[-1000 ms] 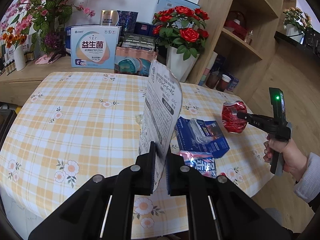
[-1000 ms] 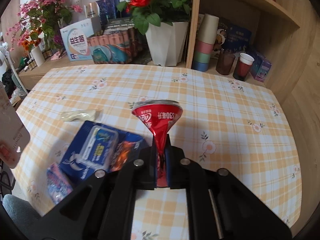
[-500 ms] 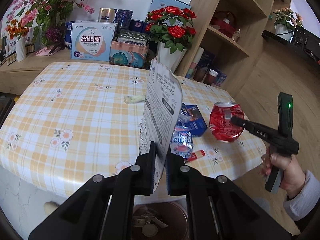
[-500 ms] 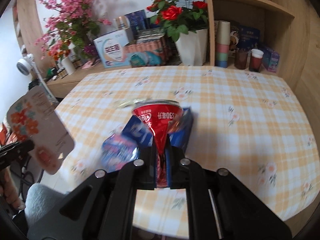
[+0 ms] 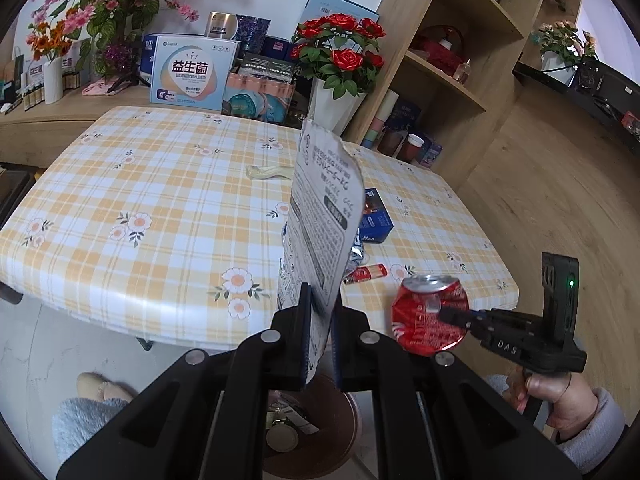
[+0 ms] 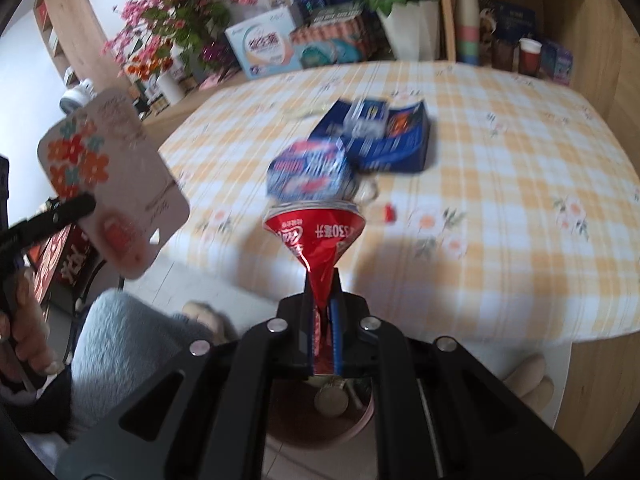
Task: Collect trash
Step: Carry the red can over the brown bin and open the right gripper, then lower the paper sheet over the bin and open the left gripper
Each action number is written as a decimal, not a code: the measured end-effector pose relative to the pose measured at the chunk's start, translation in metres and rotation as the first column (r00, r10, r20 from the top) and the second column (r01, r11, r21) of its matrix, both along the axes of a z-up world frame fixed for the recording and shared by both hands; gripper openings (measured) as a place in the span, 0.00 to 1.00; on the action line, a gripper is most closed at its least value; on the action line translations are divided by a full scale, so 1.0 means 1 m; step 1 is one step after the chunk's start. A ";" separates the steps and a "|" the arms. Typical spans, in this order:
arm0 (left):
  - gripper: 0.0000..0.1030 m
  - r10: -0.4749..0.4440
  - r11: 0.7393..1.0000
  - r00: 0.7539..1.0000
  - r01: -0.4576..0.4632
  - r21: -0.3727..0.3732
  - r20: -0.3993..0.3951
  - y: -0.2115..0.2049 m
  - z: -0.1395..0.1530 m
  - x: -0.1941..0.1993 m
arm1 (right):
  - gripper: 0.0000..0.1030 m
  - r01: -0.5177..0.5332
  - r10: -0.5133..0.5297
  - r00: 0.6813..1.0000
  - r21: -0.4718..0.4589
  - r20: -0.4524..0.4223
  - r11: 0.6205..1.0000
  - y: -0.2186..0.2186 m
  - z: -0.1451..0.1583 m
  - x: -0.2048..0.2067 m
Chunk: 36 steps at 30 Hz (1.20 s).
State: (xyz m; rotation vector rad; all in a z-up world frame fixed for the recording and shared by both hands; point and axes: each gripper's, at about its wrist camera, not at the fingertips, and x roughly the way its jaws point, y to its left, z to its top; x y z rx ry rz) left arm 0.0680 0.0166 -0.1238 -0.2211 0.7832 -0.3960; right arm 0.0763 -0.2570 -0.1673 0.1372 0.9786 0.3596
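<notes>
Red crushed can (image 6: 316,236) sits clamped in my right gripper (image 6: 325,320) past the tabletop's (image 5: 160,200) near edge, above the bin (image 6: 320,420). My left gripper (image 5: 320,320) pinches a card (image 5: 324,216): printed back in its own view, flowered front in the right's.

"益生菌" on the white box (image 5: 191,73), "das" on the right claw (image 5: 448,314)
</notes>
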 end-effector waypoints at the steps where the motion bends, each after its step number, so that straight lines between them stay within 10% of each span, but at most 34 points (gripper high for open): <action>1: 0.09 0.001 1.000 1.000 -0.001 -0.001 -0.002 0.001 -0.001 -0.002 | 0.10 -0.012 0.012 1.000 -0.002 -0.013 1.000 0.003 -0.003 -0.004; 16: 0.09 0.003 1.000 0.999 -0.003 -0.008 -0.040 0.004 -0.013 -0.004 | 0.12 -0.125 0.131 0.973 0.044 -0.189 0.991 0.039 -0.046 -0.011; 23: 0.09 0.000 1.000 0.998 -0.001 -0.010 -0.068 0.004 -0.022 -0.002 | 0.31 -0.127 0.136 0.977 0.066 -0.165 0.990 0.043 -0.045 -0.009; 26: 0.09 -0.008 1.000 0.997 0.007 -0.010 -0.074 0.002 -0.023 -0.003 | 0.70 -0.083 0.086 0.992 0.035 -0.093 0.996 0.035 -0.032 -0.008; 30: 0.09 -0.019 1.000 0.997 0.018 -0.012 -0.077 -0.001 -0.023 -0.004 | 0.92 -0.017 0.017 1.000 -0.019 0.013 1.000 0.023 -0.010 -0.007; 36: 0.09 -0.046 0.999 0.995 0.046 -0.011 -0.088 -0.009 -0.025 -0.007 | 0.95 0.109 -0.096 0.984 -0.083 0.150 0.991 0.003 0.019 -0.006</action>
